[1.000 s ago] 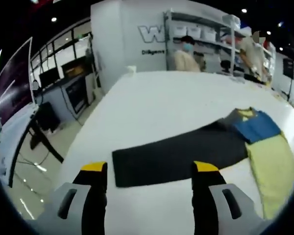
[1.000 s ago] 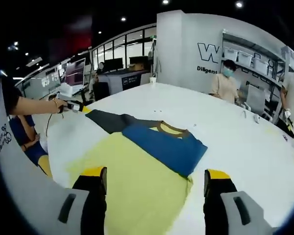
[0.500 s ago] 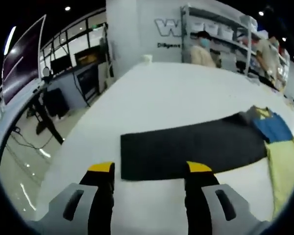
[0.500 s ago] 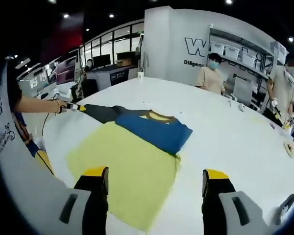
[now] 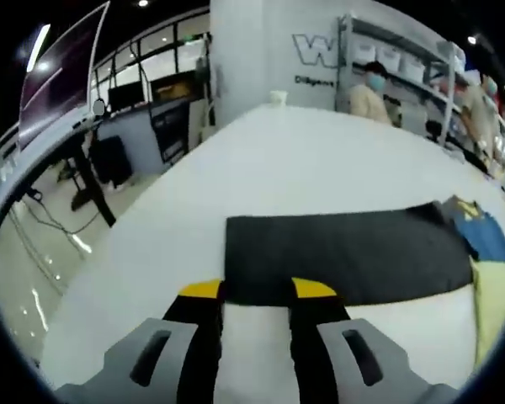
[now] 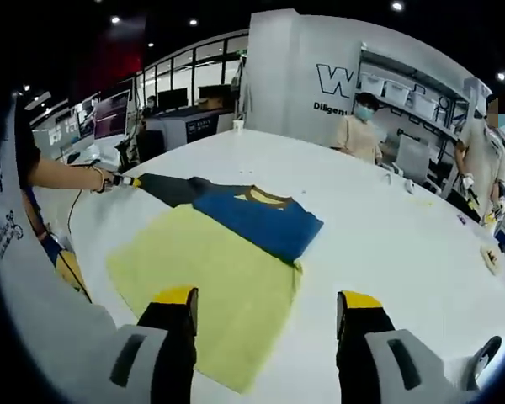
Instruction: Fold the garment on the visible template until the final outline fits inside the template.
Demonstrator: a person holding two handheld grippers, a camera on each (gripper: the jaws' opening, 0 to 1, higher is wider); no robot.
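A garment lies flat on the white table [image 5: 320,160]. Its long dark sleeve [image 5: 345,257] runs across the left gripper view, with the blue chest [image 5: 486,237] and yellow body [image 5: 492,295] at the right edge. My left gripper [image 5: 257,290] stands at the sleeve's near edge, jaws narrowed but apart, yellow tips overlapping the cuff end. In the right gripper view the yellow body [image 6: 202,261], blue chest [image 6: 257,219] and dark sleeve [image 6: 172,187] spread ahead. My right gripper [image 6: 269,299] is open above the yellow hem's right corner. The left gripper [image 6: 124,179] shows at the sleeve's end.
Two people [image 6: 359,135] stand by shelves [image 6: 421,88] beyond the table's far edge. A cup [image 5: 278,97] sits at the far rim. Small items [image 6: 492,257] lie on the table at the right. Desks and monitors [image 5: 143,93] stand off to the left.
The left gripper's jaws have drawn closer together and it has come up to the sleeve's end. The right gripper's jaws have narrowed slightly; its view has pulled back a little.
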